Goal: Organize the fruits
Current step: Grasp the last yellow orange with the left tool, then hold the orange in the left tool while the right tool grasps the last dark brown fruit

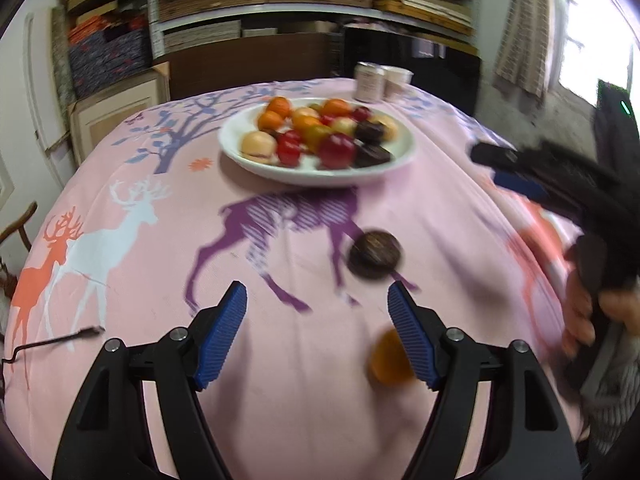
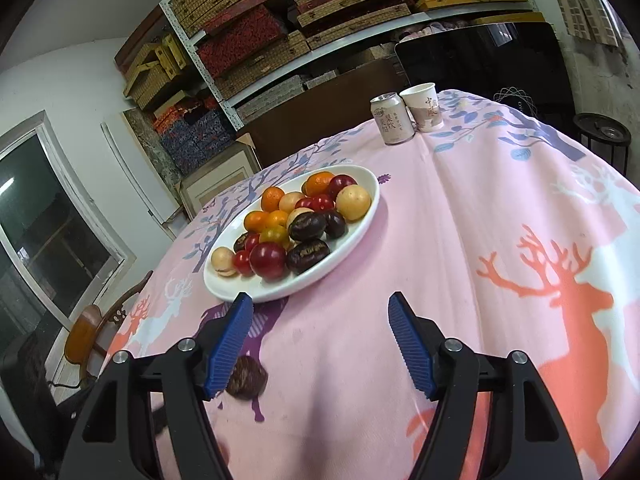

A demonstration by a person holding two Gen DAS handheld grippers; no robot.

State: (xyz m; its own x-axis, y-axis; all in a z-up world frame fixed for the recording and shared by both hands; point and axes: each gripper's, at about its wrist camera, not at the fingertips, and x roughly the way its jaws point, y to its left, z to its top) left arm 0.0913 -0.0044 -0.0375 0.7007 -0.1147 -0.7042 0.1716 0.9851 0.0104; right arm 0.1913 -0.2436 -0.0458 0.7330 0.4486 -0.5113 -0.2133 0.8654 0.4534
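Observation:
A white oval plate point(image 1: 248, 162) point(image 2: 360, 232) holds several fruits: orange, red, pale yellow and dark brown ones. A dark brown fruit point(image 1: 375, 254) point(image 2: 247, 377) lies loose on the pink cloth in front of the plate. A small orange fruit point(image 1: 387, 360) lies beside my left gripper's right finger, blurred. My left gripper point(image 1: 317, 312) is open and empty above the cloth. My right gripper point(image 2: 320, 320) is open and empty, just short of the plate; it also shows at the right edge of the left wrist view point(image 1: 516, 168).
A can point(image 2: 391, 118) and a paper cup point(image 2: 424, 106) stand at the table's far edge. The pink deer-print tablecloth point(image 2: 460, 240) covers the table. A wooden chair point(image 2: 94, 330) stands at the left. Shelves of boxes point(image 2: 280, 40) line the back wall.

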